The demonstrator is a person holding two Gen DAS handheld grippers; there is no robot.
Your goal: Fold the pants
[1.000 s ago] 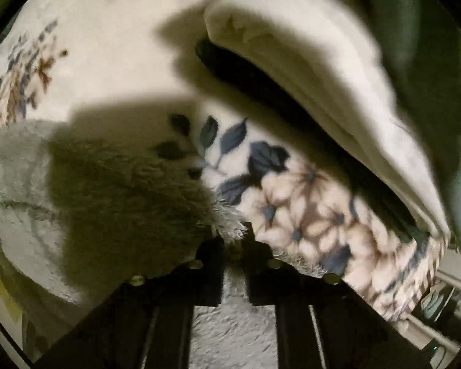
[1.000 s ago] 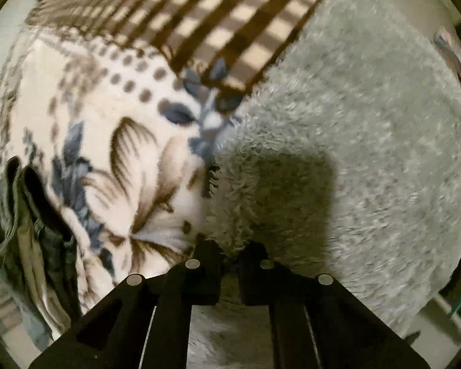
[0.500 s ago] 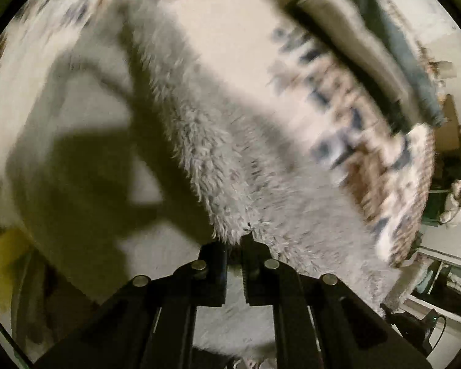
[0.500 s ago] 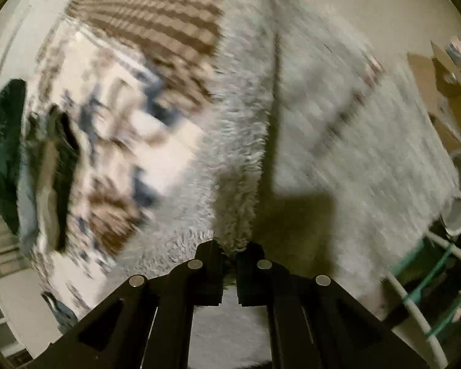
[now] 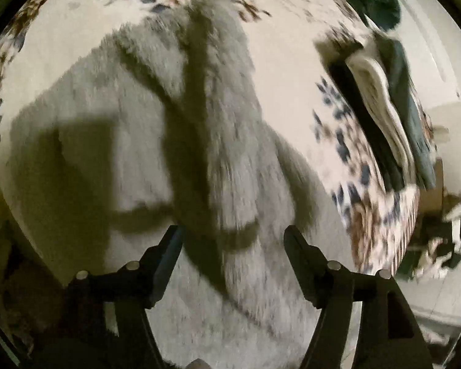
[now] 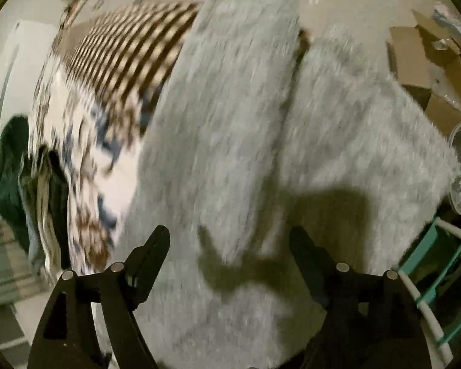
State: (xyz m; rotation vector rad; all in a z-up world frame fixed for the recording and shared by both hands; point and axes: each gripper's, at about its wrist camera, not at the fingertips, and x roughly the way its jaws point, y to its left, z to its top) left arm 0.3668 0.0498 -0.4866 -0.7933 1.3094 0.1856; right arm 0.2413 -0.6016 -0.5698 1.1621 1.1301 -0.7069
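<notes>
Both tools angled steeply down over grey fleece pants (image 5: 175, 153), jaws opening, nothing pinched.

A home bedroom: floral blanket (image 5: 292, 70) on a bed, stacked clothes (image 5: 381, 98), cardboard boxes (image 6: 415, 58).

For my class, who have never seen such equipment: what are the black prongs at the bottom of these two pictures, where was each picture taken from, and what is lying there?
A person holds a two-fingered claw in each hand, with a camera on each looking along its fingers. One picture looks past the left claw, the other past the right claw. Below lie fluffy grey fleece pants on a cream floral blanket, with a stack of folded clothes nearby. Both claws are opening and grip nothing; the pants lie loose beneath them.
</notes>
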